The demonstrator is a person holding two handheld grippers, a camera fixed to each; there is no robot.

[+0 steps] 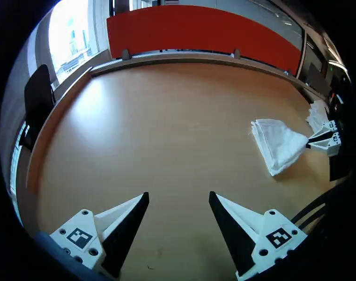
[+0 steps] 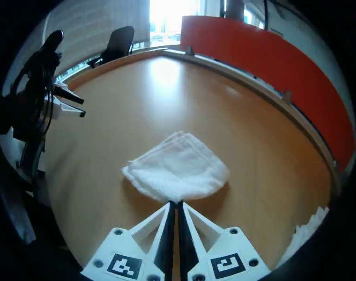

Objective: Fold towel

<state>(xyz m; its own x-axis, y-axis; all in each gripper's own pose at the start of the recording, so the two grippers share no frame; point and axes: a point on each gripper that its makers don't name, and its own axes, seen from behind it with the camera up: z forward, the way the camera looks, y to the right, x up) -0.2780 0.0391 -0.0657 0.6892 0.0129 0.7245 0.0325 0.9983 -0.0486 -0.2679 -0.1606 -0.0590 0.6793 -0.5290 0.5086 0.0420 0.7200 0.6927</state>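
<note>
Right gripper view, talk me through it: where was the towel [image 2: 178, 168]?

Dead centre of the frame, folded into a white square and lying flat on the wooden desk [image 2: 178, 93]. The right hand-held gripper [image 2: 175, 202] came up from the bottom edge, fingers pressed almost together, and it pinched the towel's nearest corner right at the tips!

And over in the left gripper view?

Same towel, now at the right of the frame, with that right hand-held gripper on its corner at the far right edge. The corner looked drawn up slightly toward the tips. The left hand-held gripper [image 1: 178, 194] sat at the bottom of the frame, fingers spread wide, gripping nothing, bare desk between them and well apart from the towel.

Anything else around?

A red partition [image 1: 201, 28] ran along the desk's far edge across the top of the frame. A black chair [image 1: 37, 98] stood at the left, beside bright windows. More white cloths [image 1: 318, 114] lay at the right edge, just above the right hand-held gripper.
</note>
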